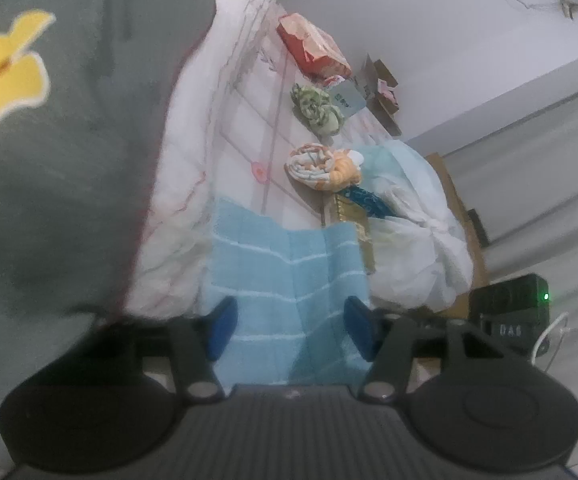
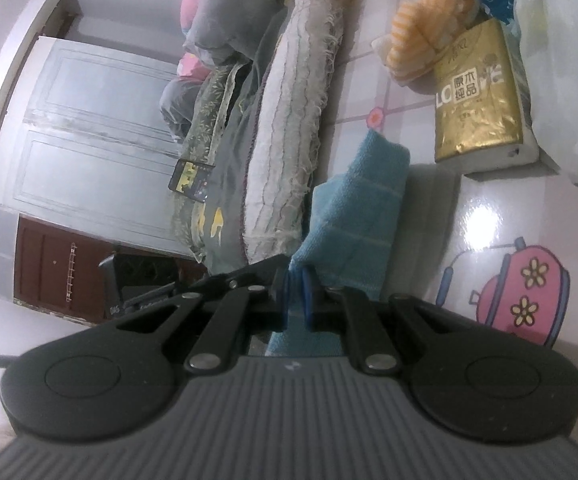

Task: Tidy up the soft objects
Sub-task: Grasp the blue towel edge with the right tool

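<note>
A light blue towel with white stripes [image 1: 289, 280] lies folded on the patterned white surface [image 1: 249, 128]. My left gripper [image 1: 289, 330] is open, its blue pads on either side of the towel, over it. In the right wrist view my right gripper [image 2: 297, 300] is shut on an edge of the same blue towel [image 2: 353, 216], which rises folded in front of it. A rolled orange and white cloth [image 1: 321, 166] and a rolled green cloth [image 1: 317, 108] lie beyond the towel.
A grey blanket with yellow shapes [image 1: 49, 160] and a white quilt [image 1: 193, 140] lie left. A gold tissue pack [image 2: 477, 104], a white plastic bag [image 1: 413, 240], a red packet [image 1: 313, 46] and a black device [image 1: 509, 312] sit right. A door [image 2: 89, 140] stands behind.
</note>
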A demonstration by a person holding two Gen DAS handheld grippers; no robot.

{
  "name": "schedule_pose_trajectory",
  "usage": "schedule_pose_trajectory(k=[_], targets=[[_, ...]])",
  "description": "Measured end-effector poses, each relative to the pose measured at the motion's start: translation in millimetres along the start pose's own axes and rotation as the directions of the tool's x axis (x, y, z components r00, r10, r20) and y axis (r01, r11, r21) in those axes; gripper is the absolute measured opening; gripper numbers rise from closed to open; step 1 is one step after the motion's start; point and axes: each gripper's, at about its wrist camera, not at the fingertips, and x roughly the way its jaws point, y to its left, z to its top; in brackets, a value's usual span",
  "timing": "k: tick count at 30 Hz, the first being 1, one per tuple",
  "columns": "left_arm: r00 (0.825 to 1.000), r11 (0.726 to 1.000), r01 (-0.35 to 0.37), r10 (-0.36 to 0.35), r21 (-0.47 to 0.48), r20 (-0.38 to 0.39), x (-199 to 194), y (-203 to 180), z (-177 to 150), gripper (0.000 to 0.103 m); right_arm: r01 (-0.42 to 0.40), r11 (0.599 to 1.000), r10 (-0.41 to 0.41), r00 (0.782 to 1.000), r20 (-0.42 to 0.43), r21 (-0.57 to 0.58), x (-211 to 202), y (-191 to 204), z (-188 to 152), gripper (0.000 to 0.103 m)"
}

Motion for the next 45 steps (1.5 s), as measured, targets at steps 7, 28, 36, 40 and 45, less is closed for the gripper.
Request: schedule_pose_trajectory(k=[7, 28, 36, 40, 45], targets=[[0.994, 0.987, -0.102, 0.096, 0.126, 0.048, -19.4, -17.5, -10.8, 0.059, -0.019, 1.000, 0.019, 1.000, 0.015, 0.022, -9.9, -10.3, -2.9, 0.006], [0.970, 0.965, -0.242, 0.237, 0.104, 0.056, -12.3, -0.1, -24.0, 0.012, -0.113, 0.993, 0.108, 0.989, -0.102, -0.042, 45.7, 9.8, 5.9, 0.007], [0.980, 0.979, -0.197, 0.195, 0.058, 0.043, -17.1, 11.5, -22.2, 0.012, -0.103, 0.993, 0.107, 0.991, -0.085, 0.057, 61.1, -5.4, 12.1, 0.008], [0.975, 0.971, -0.219, 0.215, 0.096, 0.051, -13.7, 4.6, -23.6, 0.012, -0.082, 0.997, 0.082, 0.997, 0.004, 0.009, 27.2, 7.2, 12.5, 0.010], [0.974, 0.967, -0.226, 0.221, 0.117, 0.049, -9.3, -2.2, -25.8, 0.012, 0.068, 0.997, -0.070, 0.989, 0.127, 0.023, -15.4, -0.3, 4.1, 0.017]])
